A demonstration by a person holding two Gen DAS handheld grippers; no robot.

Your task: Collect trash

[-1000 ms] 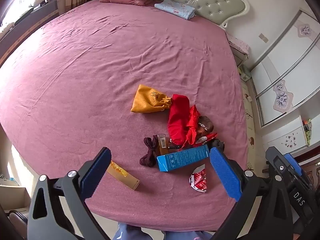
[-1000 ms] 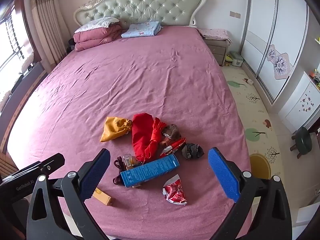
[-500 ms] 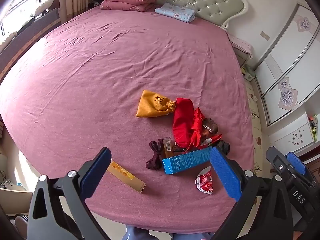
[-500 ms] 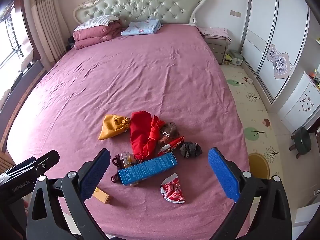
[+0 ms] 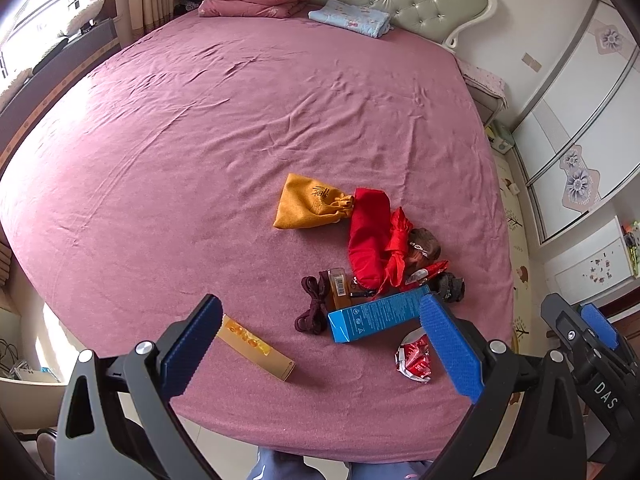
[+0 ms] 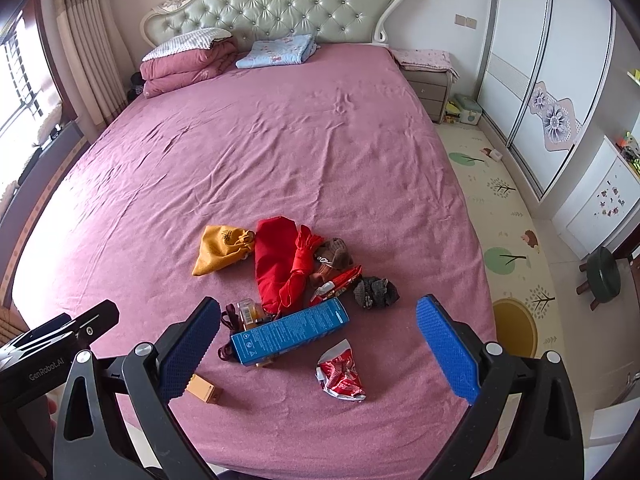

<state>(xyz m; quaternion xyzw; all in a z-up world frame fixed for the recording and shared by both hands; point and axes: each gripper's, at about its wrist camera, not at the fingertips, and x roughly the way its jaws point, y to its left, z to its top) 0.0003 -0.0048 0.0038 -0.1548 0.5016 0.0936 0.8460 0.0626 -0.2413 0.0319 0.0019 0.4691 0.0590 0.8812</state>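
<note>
Plain mauve-pink bedsheet (image 6: 280,160), mustard-yellow drawstring pouch (image 6: 220,254), bright red cloth bag (image 6: 276,268), blue printed carton (image 6: 290,330), red-and-silver crumpled wrapper (image 6: 340,376)

A folded pink quilt (image 6: 188,66) and a blue blanket (image 6: 276,51) lie by the headboard (image 6: 276,6); a green stool (image 6: 605,276), perhaps round, stands on the floor.

Pink-sheeted bed (image 6: 280,152) carries blue box (image 6: 290,330), red wrapper (image 6: 340,372), yellow pouch (image 6: 222,250).

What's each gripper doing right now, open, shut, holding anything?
Left gripper: open, holding nothing, above the bed.
Right gripper: open, holding nothing, above the blue box.
</note>
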